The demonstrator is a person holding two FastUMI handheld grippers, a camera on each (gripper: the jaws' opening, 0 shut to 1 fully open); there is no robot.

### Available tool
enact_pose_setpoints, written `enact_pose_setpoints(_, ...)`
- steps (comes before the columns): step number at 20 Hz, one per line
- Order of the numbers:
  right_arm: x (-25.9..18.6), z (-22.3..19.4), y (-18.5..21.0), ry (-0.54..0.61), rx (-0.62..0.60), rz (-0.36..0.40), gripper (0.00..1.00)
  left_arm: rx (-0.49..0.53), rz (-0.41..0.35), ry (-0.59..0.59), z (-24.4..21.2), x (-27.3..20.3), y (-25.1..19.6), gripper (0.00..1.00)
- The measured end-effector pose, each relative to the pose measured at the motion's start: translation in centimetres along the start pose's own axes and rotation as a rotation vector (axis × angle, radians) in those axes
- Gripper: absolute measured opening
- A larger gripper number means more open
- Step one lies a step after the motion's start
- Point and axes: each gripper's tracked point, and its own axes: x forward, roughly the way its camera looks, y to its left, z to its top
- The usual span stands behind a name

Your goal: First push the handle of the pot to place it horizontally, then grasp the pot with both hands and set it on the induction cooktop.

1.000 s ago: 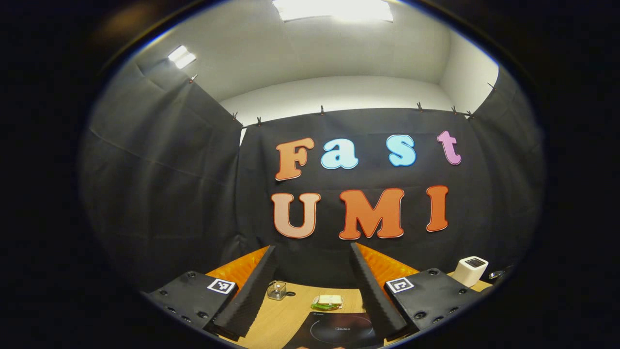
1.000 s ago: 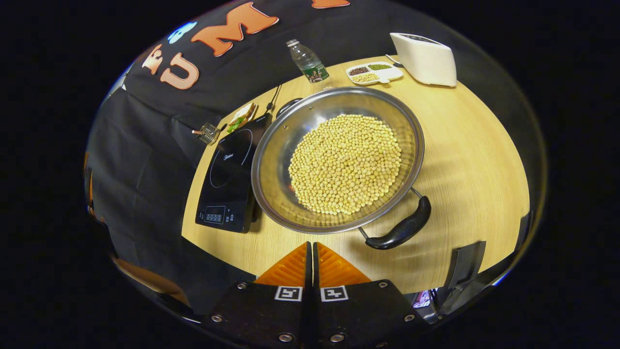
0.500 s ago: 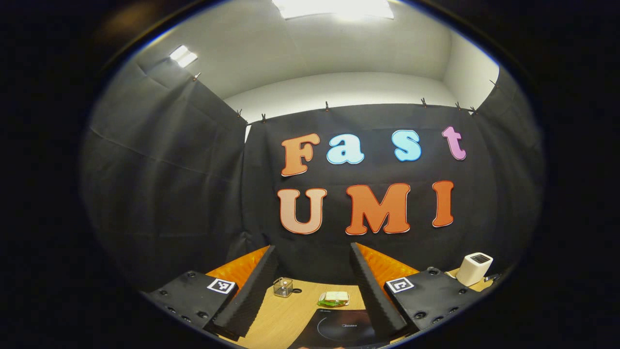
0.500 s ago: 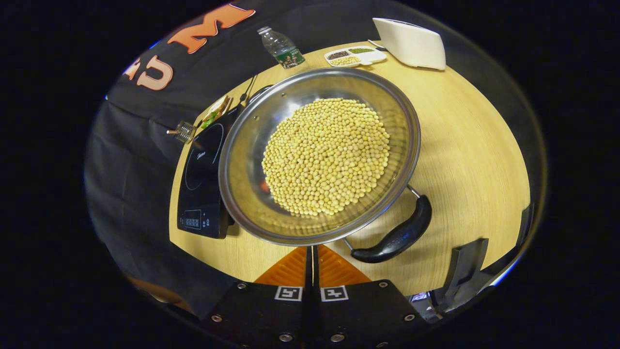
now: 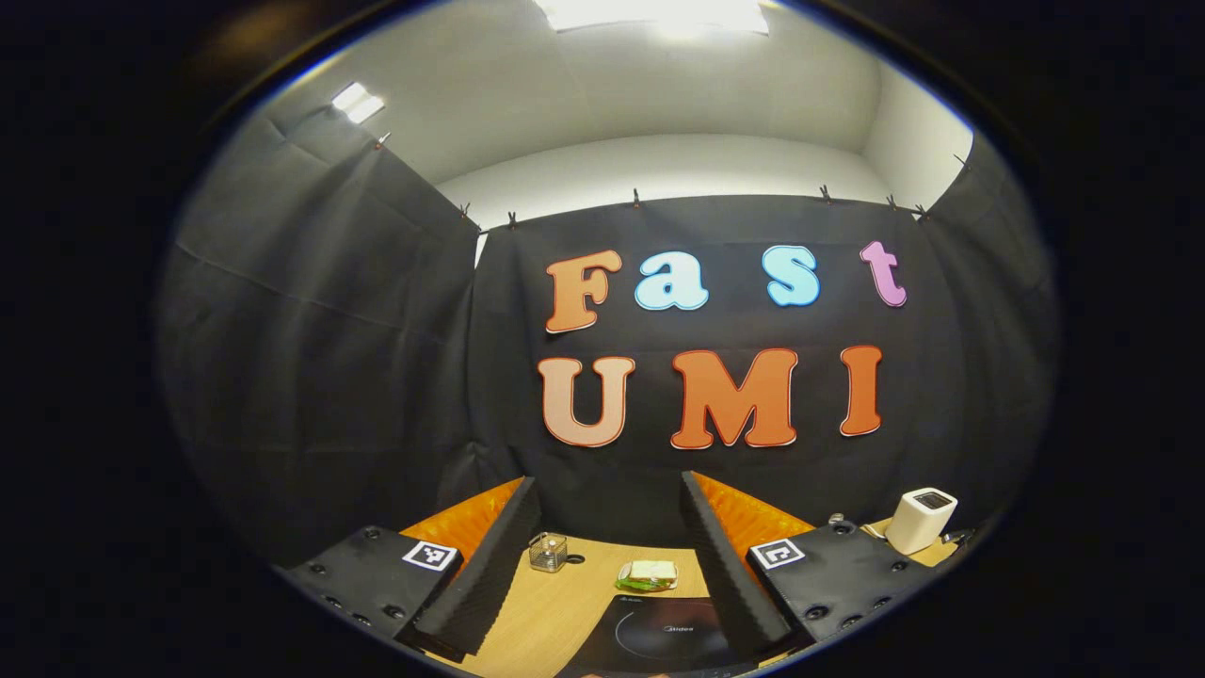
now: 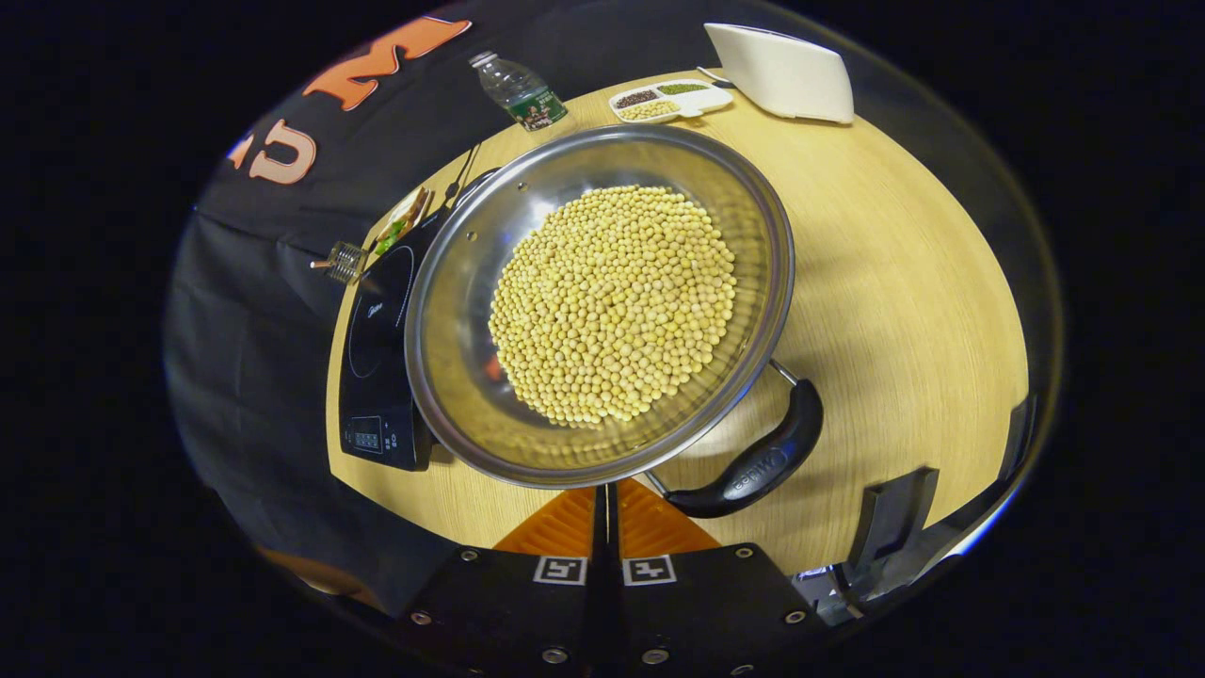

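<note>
In the right gripper view, the right gripper [image 6: 607, 494] has its two fingers pressed together with nothing between them, their tips at the near rim of the pot [image 6: 442, 311], at its 6 o'clock. The one steel pot sits on the wooden table [image 6: 904, 282] and holds a heap of yellow soybeans [image 6: 612, 301]; one black handle [image 6: 758, 461] sticks out at its 5 o'clock. The single induction cooktop [image 6: 377, 330] lies just beside the pot at 9 o'clock, the pot's rim seeming to overlap its edge. Farther off, at 12 o'clock, stand one water bottle [image 6: 518, 91], one divided tray [image 6: 670, 99] with three kinds of beans, and one white appliance [image 6: 781, 72].

In the left gripper view, the left gripper [image 5: 607, 508] has its fingers spread apart and empty, above the cooktop [image 5: 659, 640]; beyond lie a sandwich [image 5: 650, 573] and a small clear container [image 5: 546, 551].
</note>
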Motion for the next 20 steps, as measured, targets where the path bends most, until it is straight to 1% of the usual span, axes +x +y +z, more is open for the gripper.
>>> enact_pose_setpoints(1, 0.0, 0.5, -0.5, -0.011, 0.003, -0.014, 0.0, 0.0, 0.001, 0.007, -0.2, 0.1, 0.1, 0.98)
enact_pose_setpoints(3, 0.0, 1.3, -1.4, -0.031, 0.014, -0.042, 0.0, -0.003, -0.002, 0.017, -0.5, 0.3, -0.2, 0.97)
enact_pose_setpoints(9, -0.6, 4.4, -5.0, -0.095, 0.096, -0.107, 0.0, -0.007, -0.022, 0.025, -0.8, 0.5, -1.1, 0.97)
enact_pose_setpoints(14, -0.6, 6.0, -5.7, -0.126, 0.12, -0.125, 0.0, -0.016, -0.036, 0.042, -1.4, 0.7, -1.7, 0.99)
enact_pose_setpoints(20, -0.4, 8.3, -7.1, -0.168, 0.126, -0.178, 0.0, -0.015, -0.035, 0.073, -2.9, 1.1, -1.9, 0.98)
